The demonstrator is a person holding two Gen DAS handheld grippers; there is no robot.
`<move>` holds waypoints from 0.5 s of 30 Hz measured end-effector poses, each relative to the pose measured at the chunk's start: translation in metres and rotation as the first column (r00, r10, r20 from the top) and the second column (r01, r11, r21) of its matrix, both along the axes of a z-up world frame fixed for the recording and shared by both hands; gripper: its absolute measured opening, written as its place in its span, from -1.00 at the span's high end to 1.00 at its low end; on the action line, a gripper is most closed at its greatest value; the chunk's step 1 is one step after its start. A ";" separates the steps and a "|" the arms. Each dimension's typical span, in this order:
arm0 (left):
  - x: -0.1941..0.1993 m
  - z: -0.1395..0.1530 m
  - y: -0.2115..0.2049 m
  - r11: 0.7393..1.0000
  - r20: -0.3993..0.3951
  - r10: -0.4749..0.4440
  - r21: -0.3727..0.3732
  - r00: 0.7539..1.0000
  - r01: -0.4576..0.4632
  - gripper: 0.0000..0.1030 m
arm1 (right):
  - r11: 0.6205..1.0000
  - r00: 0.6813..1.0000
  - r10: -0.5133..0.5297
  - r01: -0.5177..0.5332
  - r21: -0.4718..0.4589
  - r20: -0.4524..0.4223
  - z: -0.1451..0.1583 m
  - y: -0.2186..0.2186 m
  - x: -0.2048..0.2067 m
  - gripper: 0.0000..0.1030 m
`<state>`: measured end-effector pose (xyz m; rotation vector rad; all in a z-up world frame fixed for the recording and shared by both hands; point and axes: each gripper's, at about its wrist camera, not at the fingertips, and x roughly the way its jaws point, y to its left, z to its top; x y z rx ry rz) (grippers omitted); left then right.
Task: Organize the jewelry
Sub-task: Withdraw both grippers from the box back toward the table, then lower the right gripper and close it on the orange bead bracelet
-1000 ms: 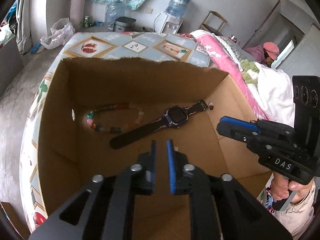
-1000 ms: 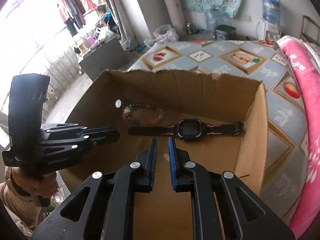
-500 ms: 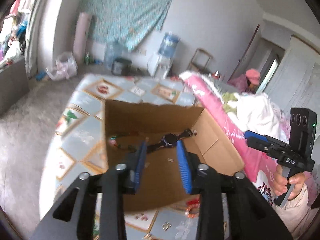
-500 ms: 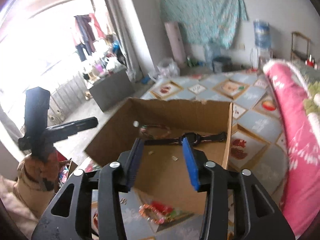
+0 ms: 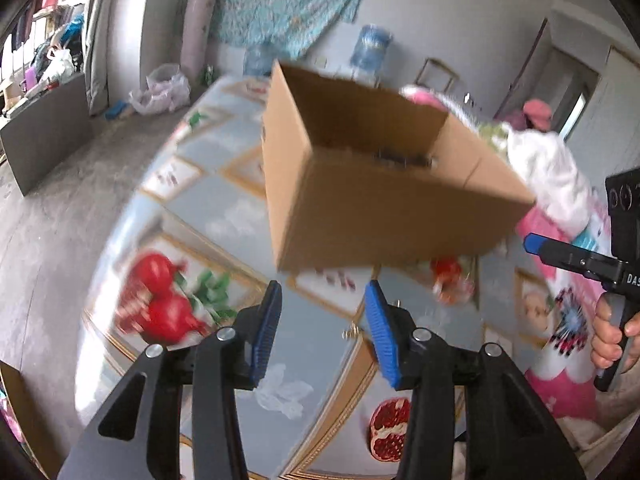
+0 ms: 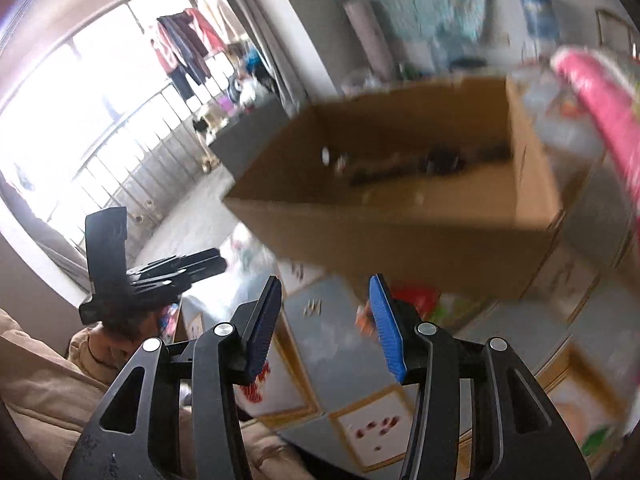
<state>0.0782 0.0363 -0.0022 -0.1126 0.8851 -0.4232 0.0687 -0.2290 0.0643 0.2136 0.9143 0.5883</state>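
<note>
Fruit-patterned quilt (image 5: 256, 208) covers the bed in the foreground, and both views are smeared by motion. Nearest, the left gripper (image 5: 322, 326) hangs above the quilt with its jaws opening and nothing between them. The right gripper (image 6: 326, 320) hangs likewise, jaws parted to a middling gap and empty. Just beyond the left gripper's fingertips, small gold pieces (image 5: 352, 332), perhaps earrings, lie on the quilt, and a reddish beaded item (image 5: 450, 280) lies further right, near the box's front. Farther off stands the cardboard box (image 6: 384, 236); a dark wristwatch (image 6: 440, 162) lies on its floor toward the far wall. A pink blanket (image 6: 604, 104) lies to the right. Judging by this, the step in hand is reaching for the next loose piece. That calls for lowering one gripper over it and closing gently, since such pieces are small and slip easily.
</note>
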 end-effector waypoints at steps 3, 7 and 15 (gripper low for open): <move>-0.002 -0.013 -0.018 0.998 -0.005 -0.049 0.033 0.999 0.049 0.19 | 0.999 0.999 -0.003 0.002 -0.053 -0.035 -0.018 0.008 -0.003 0.17; -0.003 -0.027 -0.041 0.988 0.003 -0.137 0.075 0.991 0.136 0.19 | 0.994 0.997 -0.052 0.047 -0.097 -0.054 -0.030 0.001 -0.004 0.24; 0.003 -0.038 -0.074 0.967 0.017 -0.226 0.127 0.974 0.222 0.19 | 0.982 0.988 -0.138 0.129 -0.138 -0.064 -0.040 -0.016 0.002 0.44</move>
